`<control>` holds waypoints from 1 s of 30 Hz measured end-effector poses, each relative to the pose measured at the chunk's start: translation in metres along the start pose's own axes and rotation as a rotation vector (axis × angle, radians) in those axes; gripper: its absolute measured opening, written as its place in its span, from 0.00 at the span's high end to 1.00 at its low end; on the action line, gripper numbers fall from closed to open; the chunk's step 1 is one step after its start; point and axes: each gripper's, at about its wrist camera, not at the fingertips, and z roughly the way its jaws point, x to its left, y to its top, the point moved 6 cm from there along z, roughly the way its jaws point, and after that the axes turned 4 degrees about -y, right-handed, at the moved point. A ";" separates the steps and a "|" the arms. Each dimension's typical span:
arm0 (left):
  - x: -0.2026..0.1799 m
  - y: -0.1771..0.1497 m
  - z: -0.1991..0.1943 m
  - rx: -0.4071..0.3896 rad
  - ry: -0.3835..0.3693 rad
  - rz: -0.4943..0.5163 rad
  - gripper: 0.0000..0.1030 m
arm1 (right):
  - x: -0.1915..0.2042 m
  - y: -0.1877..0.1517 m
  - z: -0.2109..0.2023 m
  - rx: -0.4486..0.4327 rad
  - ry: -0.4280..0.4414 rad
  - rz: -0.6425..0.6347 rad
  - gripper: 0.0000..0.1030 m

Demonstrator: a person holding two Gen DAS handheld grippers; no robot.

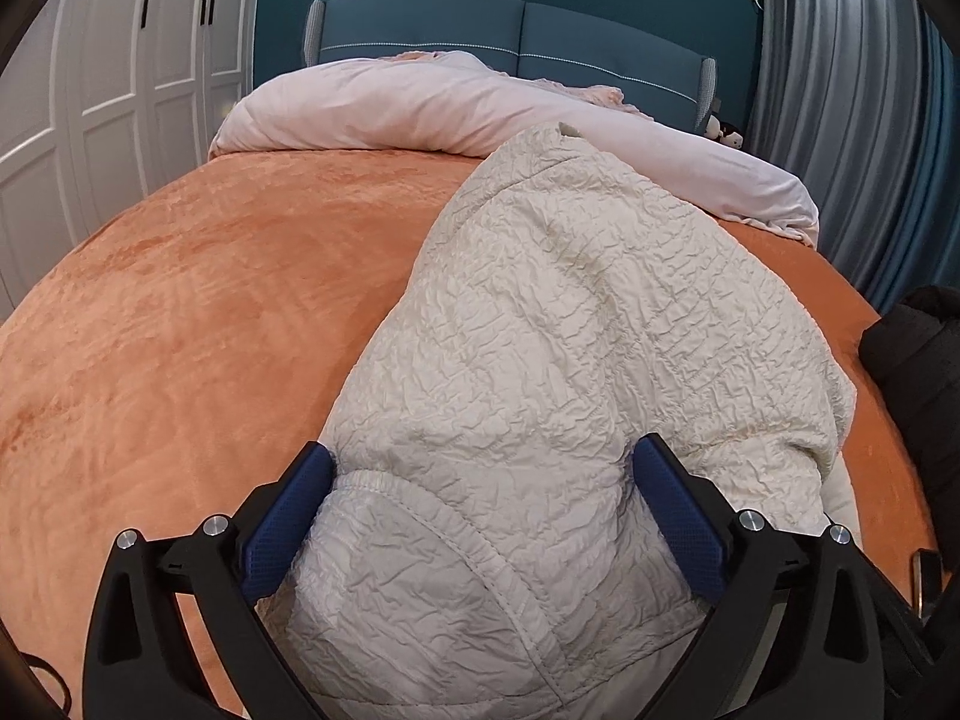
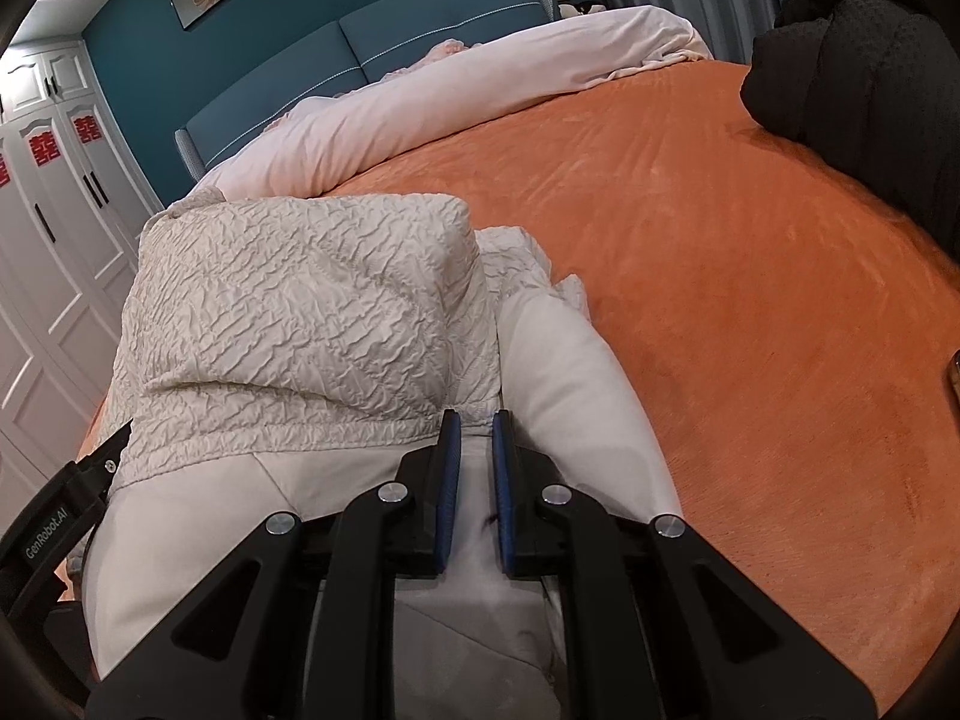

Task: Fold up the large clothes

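A cream crinkled quilted jacket (image 1: 570, 330) lies on the orange bedspread (image 1: 180, 312), partly folded over itself. My left gripper (image 1: 483, 468) is open, its blue pads on either side of the jacket's near elastic-edged part, fabric lying between them. In the right wrist view the jacket (image 2: 300, 312) shows its crinkled side folded over its smooth white lining (image 2: 198, 516). My right gripper (image 2: 477, 426) is nearly shut, pinching the jacket's lining fabric at the fold. The left gripper's black body (image 2: 60, 516) shows at the left edge there.
A pale pink duvet (image 1: 420, 102) is bunched at the head of the bed before the blue headboard (image 1: 510, 36). A black garment (image 2: 858, 60) lies on the bed's right side. White wardrobes (image 1: 108, 90) stand left, grey curtains (image 1: 840, 90) right.
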 end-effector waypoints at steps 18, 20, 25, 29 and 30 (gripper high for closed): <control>0.043 0.026 -0.063 0.171 -0.110 -0.058 0.07 | -0.026 0.014 -0.071 0.183 0.054 0.105 0.54; 0.052 0.017 -0.081 0.205 -0.099 -0.046 0.07 | -0.031 0.000 -0.077 0.278 0.085 0.119 0.52; 0.051 -0.022 -0.094 0.283 -0.069 0.004 0.09 | -0.015 -0.033 -0.083 0.344 0.057 -0.034 0.94; 0.050 -0.039 -0.105 0.298 -0.074 0.009 0.10 | -0.018 -0.020 -0.124 0.232 0.081 0.002 1.00; 0.050 -0.042 -0.105 0.303 -0.075 0.008 0.10 | -0.021 -0.025 -0.124 0.241 0.080 0.011 1.00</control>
